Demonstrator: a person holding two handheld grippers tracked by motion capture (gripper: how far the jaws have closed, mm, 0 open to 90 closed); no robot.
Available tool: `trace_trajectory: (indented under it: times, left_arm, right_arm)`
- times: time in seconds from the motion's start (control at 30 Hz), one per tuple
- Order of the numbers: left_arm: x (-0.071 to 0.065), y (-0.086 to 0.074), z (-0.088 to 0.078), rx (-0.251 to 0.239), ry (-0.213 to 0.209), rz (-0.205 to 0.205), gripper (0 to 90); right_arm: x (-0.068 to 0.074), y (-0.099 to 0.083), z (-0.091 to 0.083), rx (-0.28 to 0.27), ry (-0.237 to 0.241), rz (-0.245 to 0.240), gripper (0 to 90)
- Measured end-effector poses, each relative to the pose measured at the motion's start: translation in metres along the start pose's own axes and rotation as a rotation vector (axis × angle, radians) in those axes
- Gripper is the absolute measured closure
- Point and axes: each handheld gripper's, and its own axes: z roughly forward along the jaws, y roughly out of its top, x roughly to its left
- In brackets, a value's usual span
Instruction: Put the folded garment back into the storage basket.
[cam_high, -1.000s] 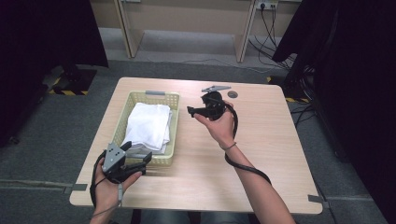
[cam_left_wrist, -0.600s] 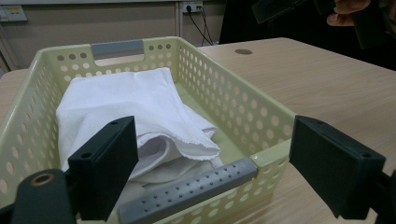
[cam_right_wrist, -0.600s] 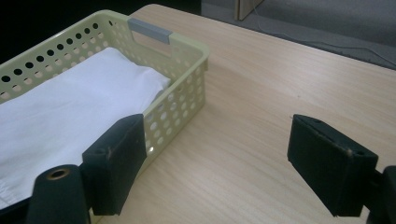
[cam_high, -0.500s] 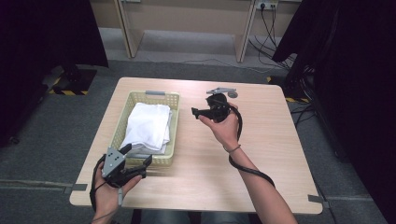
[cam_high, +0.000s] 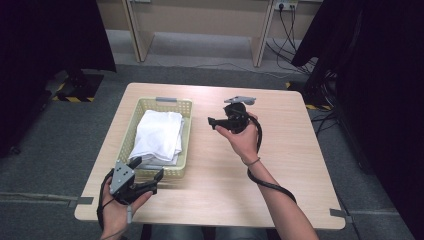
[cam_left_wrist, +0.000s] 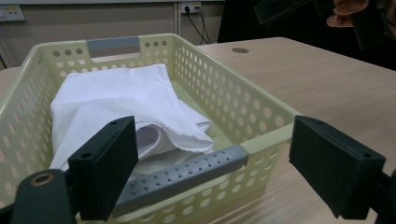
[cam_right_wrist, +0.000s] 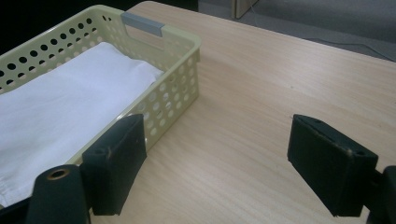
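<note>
A pale yellow perforated basket (cam_high: 187, 135) with grey handles stands on the left half of the wooden table, holding a folded white cloth (cam_high: 160, 135). My left gripper (cam_high: 148, 167) is held at the basket's near end, close to the table's front edge, open. In the left gripper view its jaws (cam_left_wrist: 219, 154) straddle the near grey handle without touching the basket (cam_left_wrist: 224, 88) or the cloth (cam_left_wrist: 121, 98). My right gripper (cam_high: 216, 119) hovers over the table right of the basket, pointing left, open with nothing between its jaws (cam_right_wrist: 219, 158). The basket (cam_right_wrist: 175, 88) and cloth (cam_right_wrist: 70, 107) lie ahead to its left.
Bare tabletop (cam_high: 300, 165) spreads right of the basket and in front of the right hand. A round cable hole (cam_left_wrist: 240, 50) sits near the far edge. The right gripper's cable (cam_high: 270, 185) trails along the forearm. Dark curtains flank the table; desk legs and power cables stand behind.
</note>
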Motion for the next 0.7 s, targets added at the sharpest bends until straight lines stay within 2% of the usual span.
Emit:
trace_trajectory:
  times: [0.7]
  left_arm:
    - [-0.009,-0.01,-0.002,-0.019,-0.017,0.014,15.0]
  right_arm:
    - [-0.013,-0.013,-0.01,-0.009,-0.025,0.018,20.0]
